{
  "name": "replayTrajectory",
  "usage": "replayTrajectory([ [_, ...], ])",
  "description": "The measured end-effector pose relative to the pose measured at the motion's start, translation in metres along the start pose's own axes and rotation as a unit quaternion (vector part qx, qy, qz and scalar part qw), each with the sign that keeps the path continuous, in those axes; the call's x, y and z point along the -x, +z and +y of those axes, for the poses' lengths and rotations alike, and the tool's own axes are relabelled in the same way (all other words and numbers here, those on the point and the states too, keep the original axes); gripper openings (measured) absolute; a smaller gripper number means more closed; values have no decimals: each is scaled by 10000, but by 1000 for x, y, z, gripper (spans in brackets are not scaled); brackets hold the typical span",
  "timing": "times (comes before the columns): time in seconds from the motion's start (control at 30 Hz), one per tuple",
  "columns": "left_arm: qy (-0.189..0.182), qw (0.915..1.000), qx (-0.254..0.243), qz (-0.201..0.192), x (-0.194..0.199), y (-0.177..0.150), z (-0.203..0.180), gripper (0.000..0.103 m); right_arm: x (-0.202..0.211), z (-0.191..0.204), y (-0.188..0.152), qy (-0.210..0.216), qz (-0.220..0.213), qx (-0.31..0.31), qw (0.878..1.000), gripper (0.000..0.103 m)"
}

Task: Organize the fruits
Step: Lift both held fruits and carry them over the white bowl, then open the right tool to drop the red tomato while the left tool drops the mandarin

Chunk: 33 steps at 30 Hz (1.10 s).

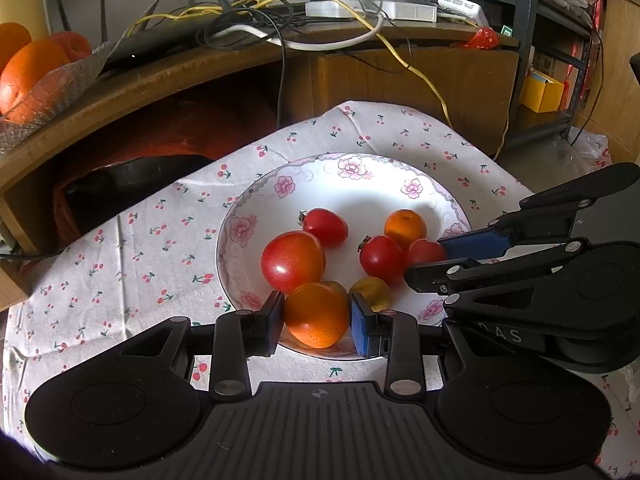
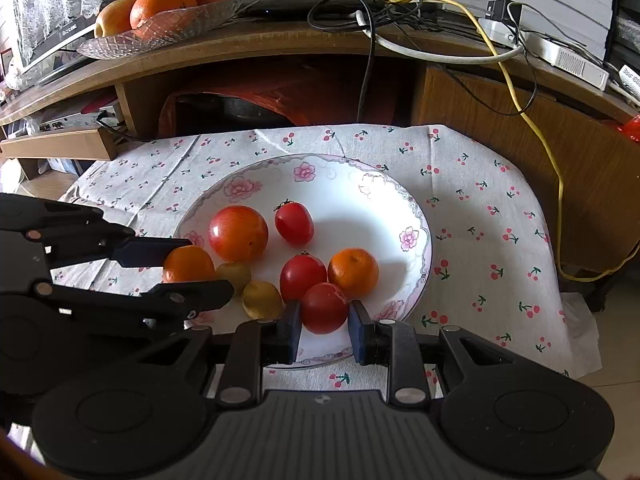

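Observation:
A white plate with pink flowers (image 1: 352,168) (image 2: 304,172) sits on a cherry-print cloth and holds several fruits. My left gripper (image 1: 318,322) (image 2: 200,268) is shut on a small orange fruit (image 1: 316,314) (image 2: 188,264) at the plate's near left rim. My right gripper (image 2: 325,330) (image 1: 426,258) is shut on a red tomato-like fruit (image 2: 324,308) (image 1: 424,252) at the near right. Loose in the plate lie a large red-orange fruit (image 1: 292,260) (image 2: 238,232), two red tomatoes (image 1: 326,226) (image 1: 380,258), a small orange (image 1: 404,228) (image 2: 354,272) and yellow-green fruits (image 2: 262,300).
A wooden desk (image 1: 420,76) curves just behind the cloth-covered table (image 2: 480,208). On it stand a glass dish of oranges and an apple (image 2: 160,4) (image 1: 36,76), a router and tangled cables (image 2: 400,4). A yellow cable (image 2: 556,184) hangs at the right.

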State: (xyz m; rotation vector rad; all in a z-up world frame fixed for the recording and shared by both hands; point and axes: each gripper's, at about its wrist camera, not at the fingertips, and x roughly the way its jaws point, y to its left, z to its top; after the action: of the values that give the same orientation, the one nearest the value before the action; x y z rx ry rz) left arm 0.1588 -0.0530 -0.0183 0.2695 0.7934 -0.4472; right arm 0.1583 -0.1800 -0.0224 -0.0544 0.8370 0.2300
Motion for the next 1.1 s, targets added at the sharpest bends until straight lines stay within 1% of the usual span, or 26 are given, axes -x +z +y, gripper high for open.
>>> replayTrajectory([
  [0.43,69,10000,11,23,-3,0,0,43,-2,1,0,-54,-77,60,9999,28],
  [0.6,164,9999,-11,-10,-2,0,0,49,-2,0,0,-71,-82,19,9999,28],
  [0.83,224,9997,34,-23,-1,0,2,52,-1,0,1,-106,-129,3,9999,28],
  [0.9,241,9997,58,-43,0,1,3,56,0,-1,1,-122,-162,-25,9998,28],
  [1.1,288,9995,67,-81,3,1,3,58,0,-2,2,-109,-189,-97,9997,28],
])
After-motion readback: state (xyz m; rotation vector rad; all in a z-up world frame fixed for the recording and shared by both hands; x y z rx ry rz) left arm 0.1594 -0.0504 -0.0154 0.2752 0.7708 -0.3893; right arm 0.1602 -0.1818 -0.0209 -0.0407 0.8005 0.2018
